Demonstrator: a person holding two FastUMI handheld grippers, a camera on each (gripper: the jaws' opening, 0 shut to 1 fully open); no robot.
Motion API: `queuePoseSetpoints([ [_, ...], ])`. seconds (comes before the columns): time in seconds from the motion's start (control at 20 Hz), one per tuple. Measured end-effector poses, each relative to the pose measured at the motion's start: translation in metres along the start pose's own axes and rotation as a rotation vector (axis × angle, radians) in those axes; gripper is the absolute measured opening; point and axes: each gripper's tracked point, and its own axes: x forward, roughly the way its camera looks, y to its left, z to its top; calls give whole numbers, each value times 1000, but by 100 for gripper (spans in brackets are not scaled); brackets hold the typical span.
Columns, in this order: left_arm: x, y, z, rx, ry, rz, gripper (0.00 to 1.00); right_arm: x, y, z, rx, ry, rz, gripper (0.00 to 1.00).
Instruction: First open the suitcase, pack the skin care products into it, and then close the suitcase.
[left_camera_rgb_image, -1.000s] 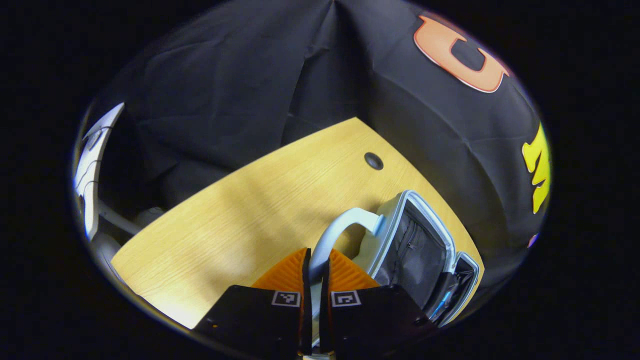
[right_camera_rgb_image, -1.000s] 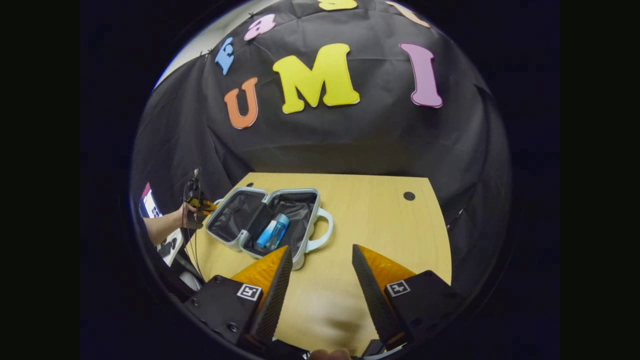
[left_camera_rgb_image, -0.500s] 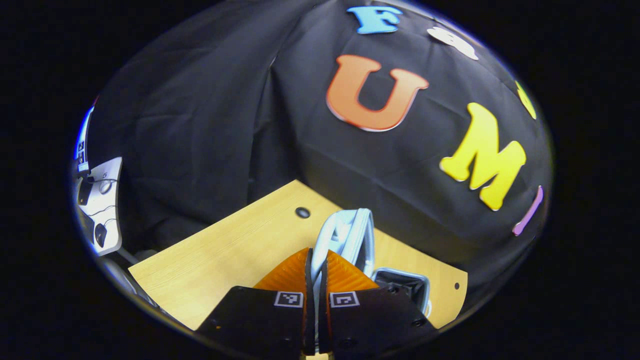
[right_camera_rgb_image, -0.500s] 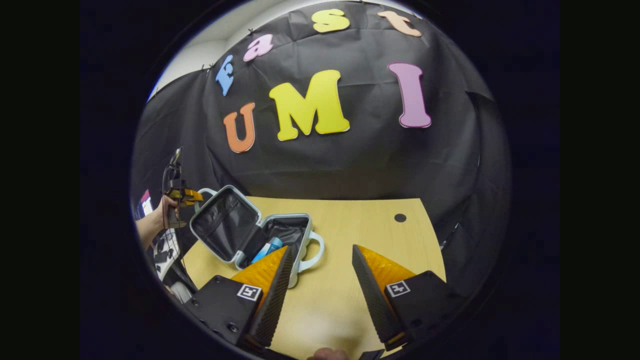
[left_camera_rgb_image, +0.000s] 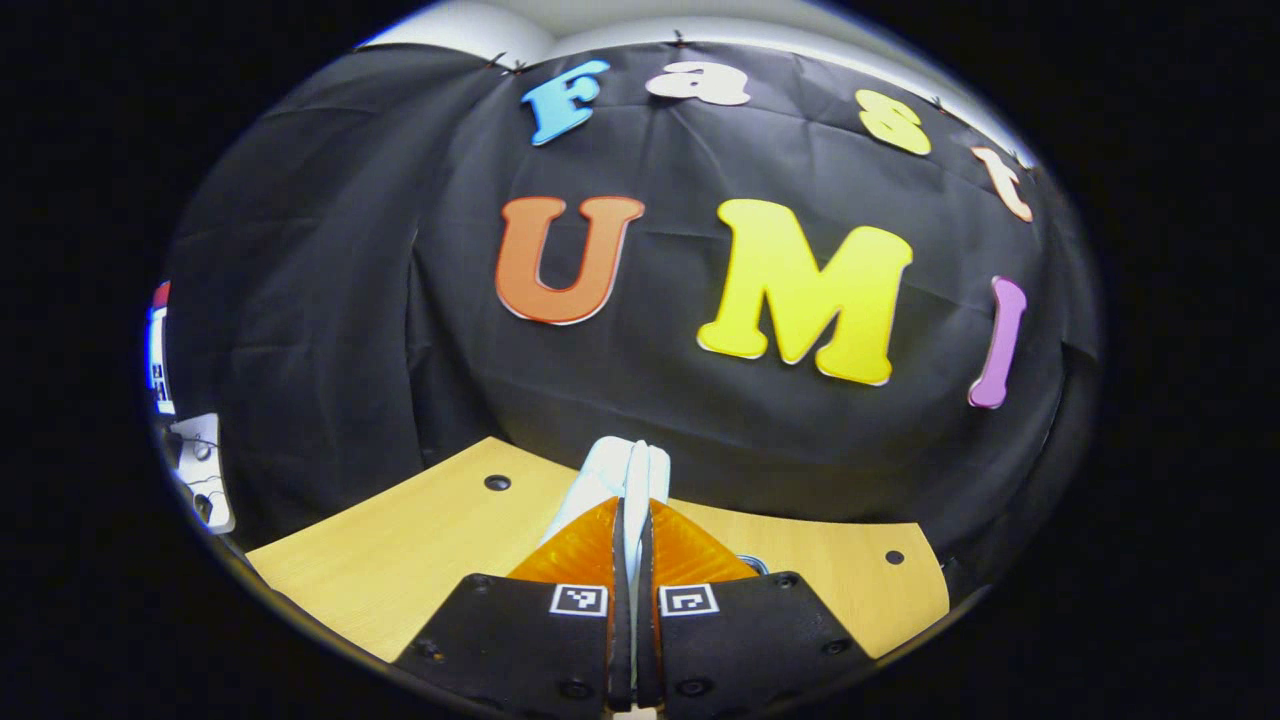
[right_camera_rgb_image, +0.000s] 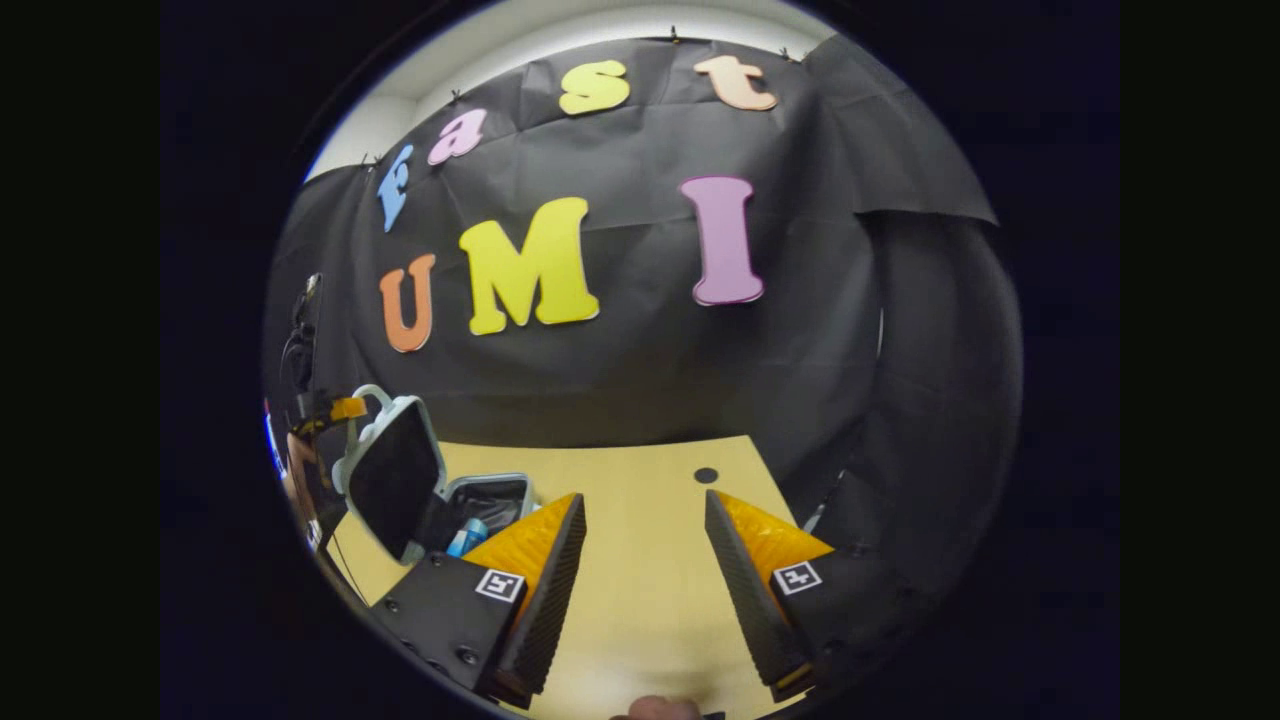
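Right gripper view, up close: the right tongs (right_camera_rgb_image: 645, 560) hang over the bare wooden surface (right_camera_rgb_image: 640, 620), their 2 orange fingers (right_camera_rgb_image: 530, 545) spread wide apart, gripping nothing. Off to the left of them sits the suitcase (right_camera_rgb_image: 420, 500), pale-shelled with a dark lining, on the left part of the surface. Its lower half lies flat and its lid (right_camera_rgb_image: 393, 480) stands raised, tilted up on edge. Down in the lower half, a blue skin care bottle (right_camera_rgb_image: 467, 537) peeks out just past the left orange finger. At the top of the lid there's the light carry handle (right_camera_rgb_image: 372, 400), and the left tongs (right_camera_rgb_image: 345, 408) are right on it, held by a hand (right_camera_rgb_image: 298, 470) at the far left edge.

Over to the left gripper view: the left tongs (left_camera_rgb_image: 632, 545) are pressed together on that white handle (left_camera_rgb_image: 622, 478), with the pale loop pinched between both orange fingers (left_camera_rgb_image: 580, 550) and rising edge-on just beyond the tips. Beyond it runs the wooden surface (left_camera_rgb_image: 420, 540), with a small dark hole (left_camera_rgb_image: 497, 483) on the left and another (left_camera_rgb_image: 894, 557) on the right, and the black cloth wall behind.
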Motion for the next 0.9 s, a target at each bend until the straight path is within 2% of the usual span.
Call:
queuePoseSetpoints([
  [0.2, 15, -70, -27, 111, 14, -45, 5, -14, -33, -6, 4, 25, -78, 72],
  [0.45, 32, -157, -103, 108, 110, -157, 5, -27, -69, -13, -19, 47, -169, 72],
  [0.65, 51, -188, -161, 166, 167, -185, 5, -33, -91, -19, -49, 76, -214, 72],
  [0.9, 64, -200, -207, 200, 212, -172, 5, -26, -96, -19, -75, 91, -221, 72],
])
